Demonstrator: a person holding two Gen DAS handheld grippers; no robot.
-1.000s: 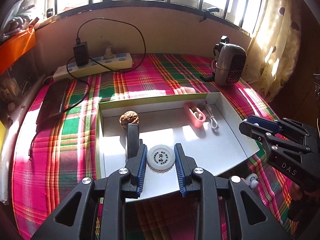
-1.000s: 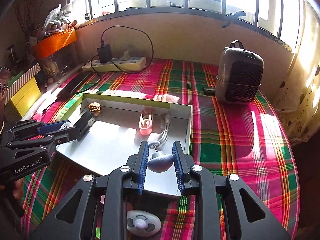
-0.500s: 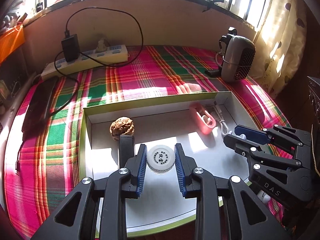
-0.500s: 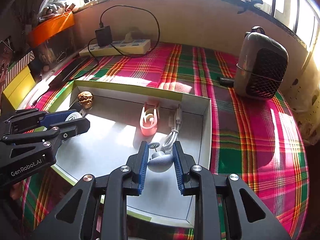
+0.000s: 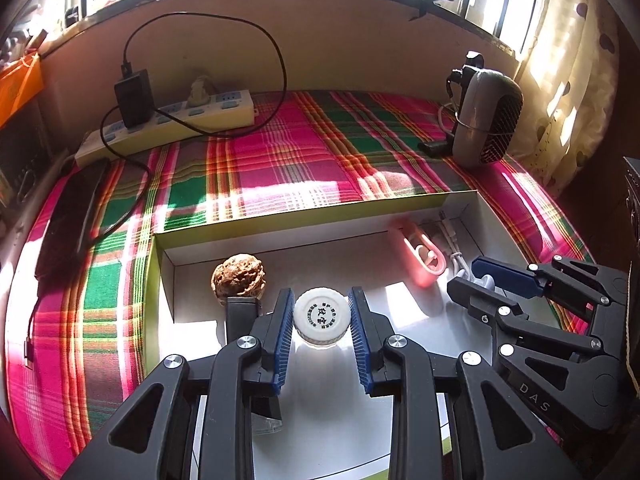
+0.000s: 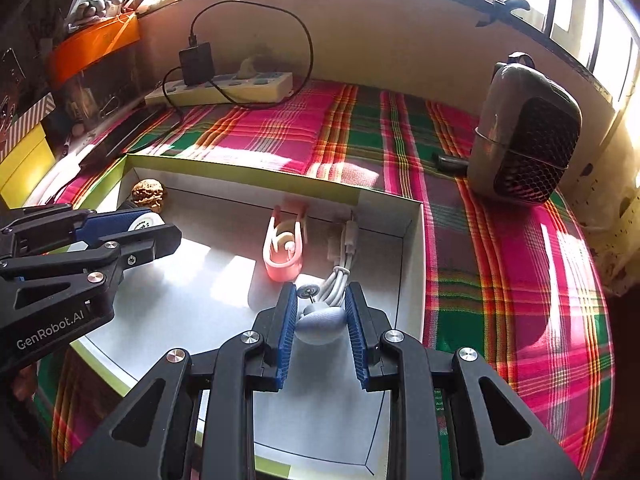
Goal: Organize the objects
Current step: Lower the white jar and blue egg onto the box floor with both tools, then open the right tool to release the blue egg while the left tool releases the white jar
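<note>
Left tool clenched on white cap, right tool on grey pebble-like object, both over the box. Risk: early release lets either roll into the walnut or cable.

A shallow box sits on the cloth-covered counter. In the box, a walnut lies at the left, and a clip just left of a coiled cable at the right. Behind the box, a power strip lies to the left and a small heater stands to the right.
</note>
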